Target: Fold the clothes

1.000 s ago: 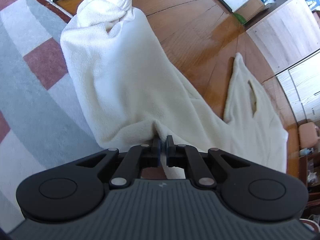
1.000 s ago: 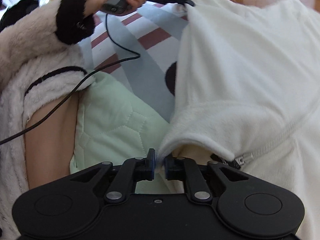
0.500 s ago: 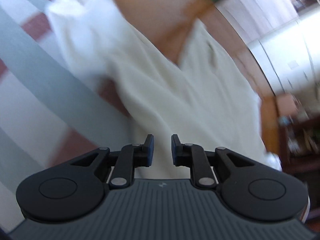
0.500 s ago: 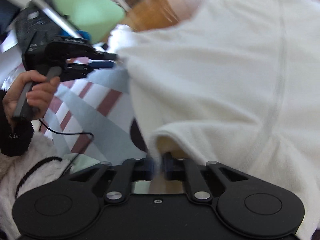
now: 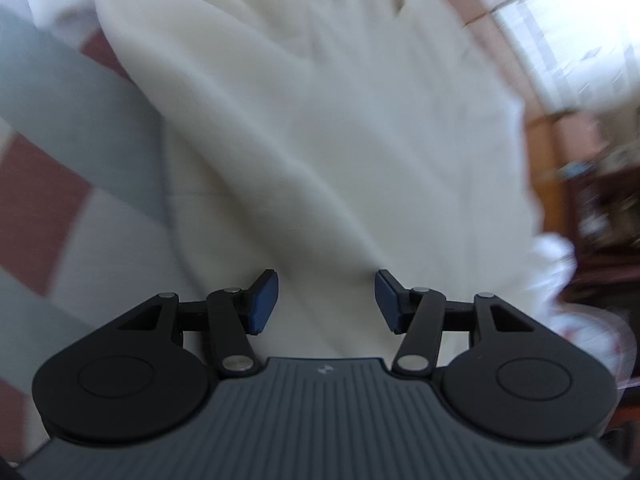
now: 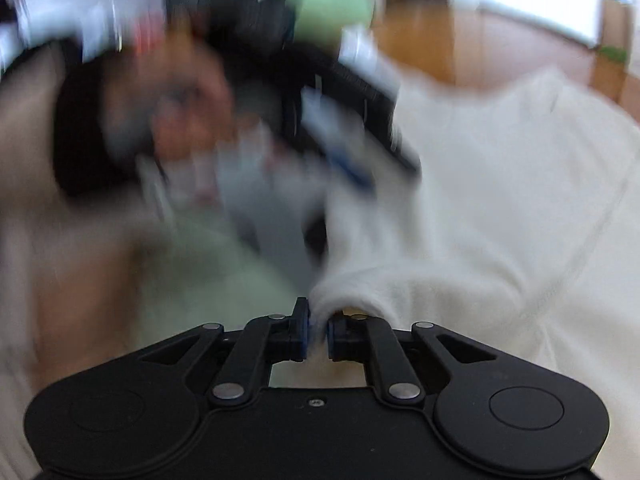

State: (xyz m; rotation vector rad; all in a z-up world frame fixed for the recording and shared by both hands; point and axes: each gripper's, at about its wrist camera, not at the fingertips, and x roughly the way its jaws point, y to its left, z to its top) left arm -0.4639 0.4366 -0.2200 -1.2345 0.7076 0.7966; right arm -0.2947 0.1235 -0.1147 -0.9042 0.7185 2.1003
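— Left claw (image 5: 326,304) gaping wide, gripping nothing; right claw (image 6: 316,334) pinching the cream fleece jacket's (image 5: 340,140) edge.
— Spreading over striped rug (image 5: 60,128) and wooden floor (image 6: 452,44). Handling soft, floppy; likely grabbing hem corners.

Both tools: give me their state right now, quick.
Left tool: open, holding nothing; the white fleece garment lies beyond its fingers.
Right tool: closed on an edge of the white fleece garment.
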